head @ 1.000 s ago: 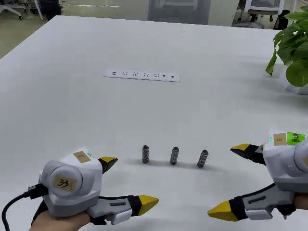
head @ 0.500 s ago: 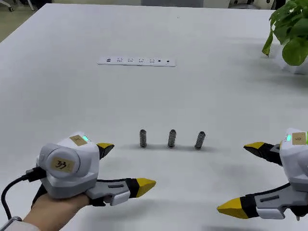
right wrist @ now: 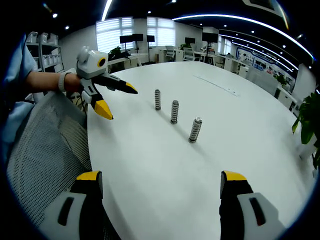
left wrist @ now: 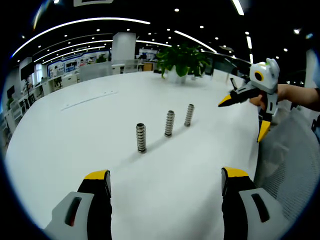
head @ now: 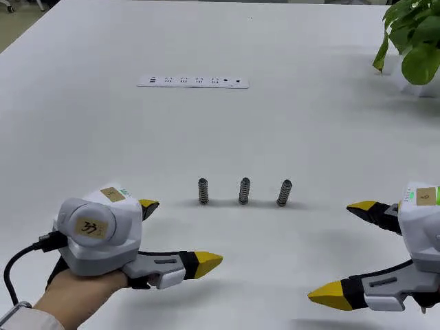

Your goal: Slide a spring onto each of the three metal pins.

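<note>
Three springs (head: 244, 190) stand upright in a row on the tabletop (head: 289, 124). The left gripper (head: 181, 232) and right gripper (head: 335, 251) flank them, both wide and empty.

One sticker (head: 91, 227) on the left gripper (head: 180, 232) — handwritten "33".

The left white-and-grey plastic gripper (head: 180, 234), black jaws tipped yellow, bears a tan sticker (head: 89, 227) reading perhaps "33" and trails a black cable (head: 14, 271). The matching right gripper (head: 338, 251) shows a green light (head: 412, 195). A pale wristband (head: 14, 313) circles the left wrist.
</note>
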### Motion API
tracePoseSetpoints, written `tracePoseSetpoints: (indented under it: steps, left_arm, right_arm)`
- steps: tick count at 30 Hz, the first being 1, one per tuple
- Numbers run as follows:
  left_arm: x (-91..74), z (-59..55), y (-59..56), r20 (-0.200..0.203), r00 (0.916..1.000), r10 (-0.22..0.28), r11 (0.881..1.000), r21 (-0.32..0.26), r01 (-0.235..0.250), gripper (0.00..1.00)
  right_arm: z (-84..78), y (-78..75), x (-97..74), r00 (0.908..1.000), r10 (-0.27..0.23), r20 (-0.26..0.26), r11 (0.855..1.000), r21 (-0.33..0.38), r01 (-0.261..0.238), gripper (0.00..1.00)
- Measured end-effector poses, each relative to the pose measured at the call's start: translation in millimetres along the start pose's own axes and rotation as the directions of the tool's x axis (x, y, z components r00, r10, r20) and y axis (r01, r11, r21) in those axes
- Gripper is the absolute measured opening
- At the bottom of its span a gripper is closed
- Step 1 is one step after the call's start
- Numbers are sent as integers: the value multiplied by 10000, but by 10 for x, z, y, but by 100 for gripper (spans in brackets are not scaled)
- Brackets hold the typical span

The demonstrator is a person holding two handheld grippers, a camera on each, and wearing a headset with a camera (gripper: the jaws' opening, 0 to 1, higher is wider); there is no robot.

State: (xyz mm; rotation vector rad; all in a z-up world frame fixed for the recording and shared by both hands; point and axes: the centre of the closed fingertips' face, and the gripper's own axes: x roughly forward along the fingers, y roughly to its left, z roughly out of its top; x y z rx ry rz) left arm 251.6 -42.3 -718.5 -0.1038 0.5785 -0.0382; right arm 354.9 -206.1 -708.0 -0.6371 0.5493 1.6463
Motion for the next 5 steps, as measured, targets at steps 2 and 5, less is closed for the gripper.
tracePoseSetpoints:
  steps: [2,5]
  left_arm:
    - [0,0,6,-9,10000,27,10000,-13,-27,95]
    - [-1,0,41,9,9999,165,9999,6,-165,100]
  right_arm:
    - [16,-18,-10,10000,-19,50,10000,15,19,99]
    - [36,-36,-15,9999,-62,117,10000,45,62,99]
